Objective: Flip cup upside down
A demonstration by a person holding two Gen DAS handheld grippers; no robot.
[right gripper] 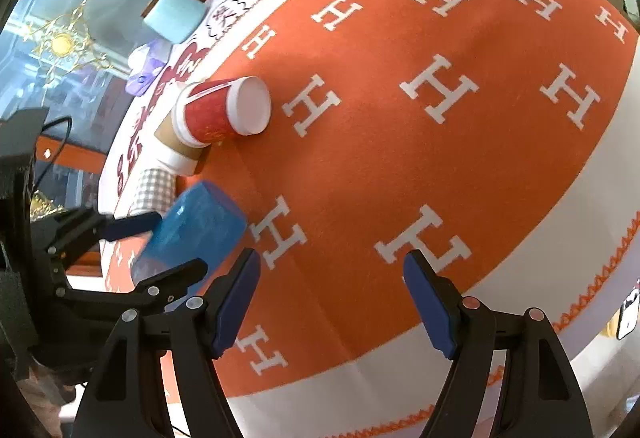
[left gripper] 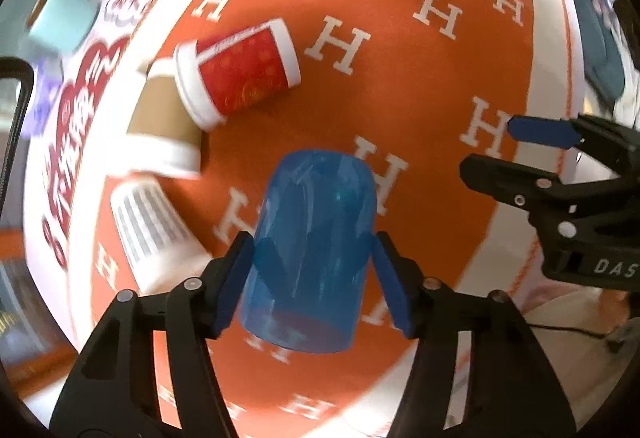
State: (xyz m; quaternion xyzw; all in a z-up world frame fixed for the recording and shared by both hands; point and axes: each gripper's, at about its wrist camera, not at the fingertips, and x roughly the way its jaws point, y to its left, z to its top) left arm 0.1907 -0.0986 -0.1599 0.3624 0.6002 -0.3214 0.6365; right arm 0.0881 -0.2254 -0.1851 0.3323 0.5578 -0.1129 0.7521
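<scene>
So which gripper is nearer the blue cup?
Left. The left gripper has its fingers on either side of the blue cup; the right gripper is open beside it.

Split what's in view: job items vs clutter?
Job:
- blue cup, held between the left tongs
- right tongs, open, nothing held

Clutter:
- red cup, upside down
- brown cup
- checked cup
- orange H-pattern cloth
- pale blue box

light: bright, even daylight | shadows: soft, lying under red paper cup (right gripper: 224, 109) | blur: smearing left edge of left wrist view | distortion: fisheye bowing orange tablecloth (left gripper: 420, 85), black vignetting corners
</scene>
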